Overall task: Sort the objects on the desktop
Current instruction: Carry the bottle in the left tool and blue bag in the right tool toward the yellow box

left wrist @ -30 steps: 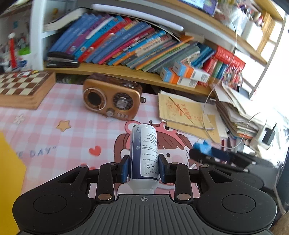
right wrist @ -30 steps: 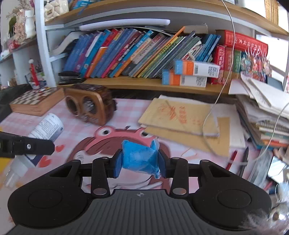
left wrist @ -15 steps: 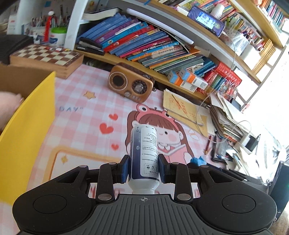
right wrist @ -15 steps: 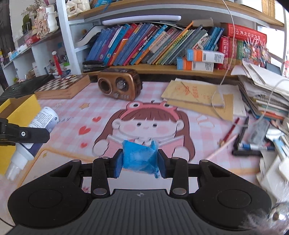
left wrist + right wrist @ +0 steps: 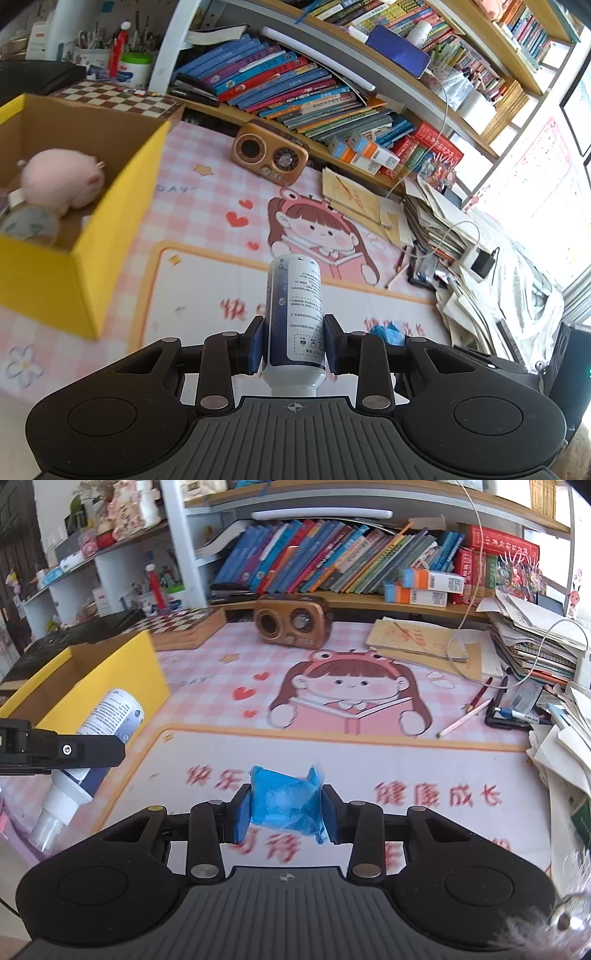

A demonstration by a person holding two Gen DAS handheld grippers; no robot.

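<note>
Low in the middle of the left wrist view, I see my left gripper [image 5: 294,341] with its jaws clamped on a white and blue bottle [image 5: 295,314], which stands up between the blue pads with its cap end toward the camera. At the left edge of that frame sits a yellow box [image 5: 110,221], open at the top, with a pink plush toy [image 5: 61,181] and some blurred items inside. Beyond the bottle lies the pink checked mat [image 5: 207,206] on the counter, and a brown radio [image 5: 269,153] stands at its far side under the bookshelf [image 5: 295,92].

Low in the centre of the right wrist view, my right gripper [image 5: 284,806] has its jaws clamped on a crumpled blue packet [image 5: 286,801]. At the left of this frame the bottle appears again, tilted, gripped by the left gripper's black finger [image 5: 74,751], just in front of the yellow box. Pens and stacked papers [image 5: 535,657] crowd the right side.
</note>
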